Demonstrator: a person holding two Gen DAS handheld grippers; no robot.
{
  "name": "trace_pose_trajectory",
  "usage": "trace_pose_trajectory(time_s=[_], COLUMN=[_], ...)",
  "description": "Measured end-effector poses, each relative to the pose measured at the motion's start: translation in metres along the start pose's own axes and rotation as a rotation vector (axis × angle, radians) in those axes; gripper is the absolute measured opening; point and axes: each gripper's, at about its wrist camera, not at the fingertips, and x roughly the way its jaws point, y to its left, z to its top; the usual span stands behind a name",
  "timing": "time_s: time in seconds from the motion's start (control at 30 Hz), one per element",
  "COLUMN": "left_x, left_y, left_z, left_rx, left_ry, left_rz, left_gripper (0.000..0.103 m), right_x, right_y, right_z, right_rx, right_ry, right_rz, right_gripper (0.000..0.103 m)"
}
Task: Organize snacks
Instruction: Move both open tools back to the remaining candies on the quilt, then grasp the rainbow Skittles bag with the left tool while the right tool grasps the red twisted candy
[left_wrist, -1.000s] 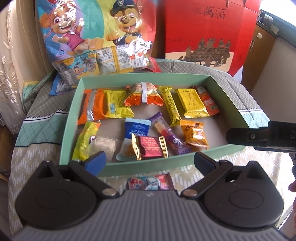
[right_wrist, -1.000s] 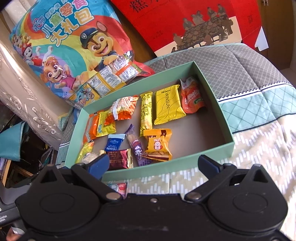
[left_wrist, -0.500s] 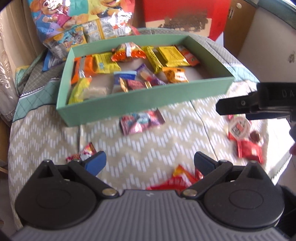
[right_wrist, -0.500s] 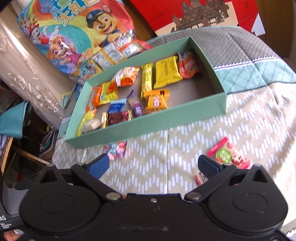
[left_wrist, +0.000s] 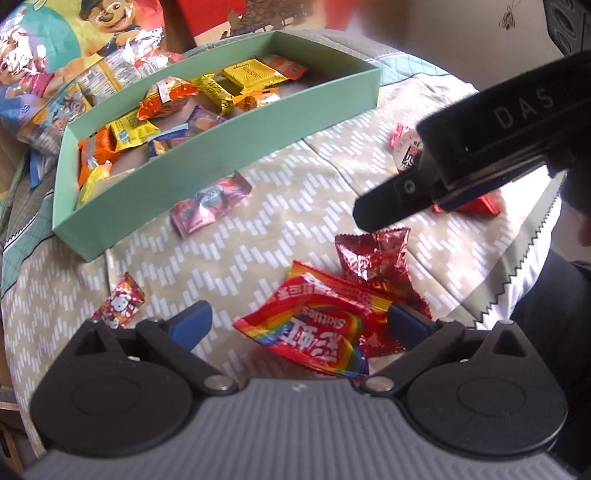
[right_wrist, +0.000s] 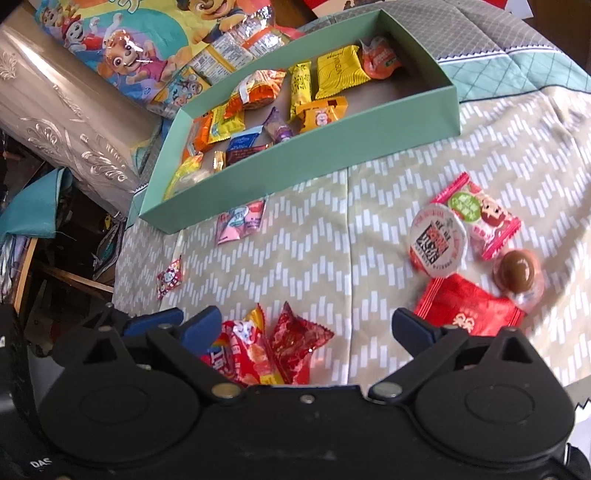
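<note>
While its jaws are closing with nothing yet between them, the right gripper (right_wrist: 306, 330) hangs over bare chevron cloth (right_wrist: 332, 236); a crinkled red packet (right_wrist: 295, 341) lies just left. Jaws wide, unpressed, the left gripper (left_wrist: 297, 321) straddles the Skittles bag (left_wrist: 314, 332). Farther off, the green box (left_wrist: 221, 147) keeps open floor at its right end.

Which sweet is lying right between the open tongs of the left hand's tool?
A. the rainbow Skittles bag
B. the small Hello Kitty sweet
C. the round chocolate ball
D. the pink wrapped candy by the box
A: in the left wrist view the rainbow Skittles bag lies on the quilt between the blue tips of the open left tongs, which do not press on it.
</note>
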Motion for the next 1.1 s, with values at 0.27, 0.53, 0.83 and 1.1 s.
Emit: trace_pose_trajectory(time_s=[0.27,0.53,0.83,1.1], left_x=[0.013,0.008,0.002,0.022], left_y=[0.034,0.055,0.056,0.037], left_z=[-0.016,-0.022,-0.009,0.002], left_rx=[-0.186,-0.294,-0.235,-0.063], left_ry=[0.012,0.008,-0.032,0.009], left_rz=[0.053,0.029,0.041,0.037], left_gripper=[0.079,0.084,0.1,0.084], right_x=[0.009,0.022,0.013,0.035], right_y=[0.003,0.009,0.017,0.023], right_z=[-0.012,0.01,0.013,0.008], right_rx=[-0.035,-0.096,-0.121,-0.16], right_ry=[0.037,-0.061,-0.09,-0.071], right_rz=[0.004,-0.142,-0.131,-0.173], right_gripper=[0.032,0.034,0.063,0.053])
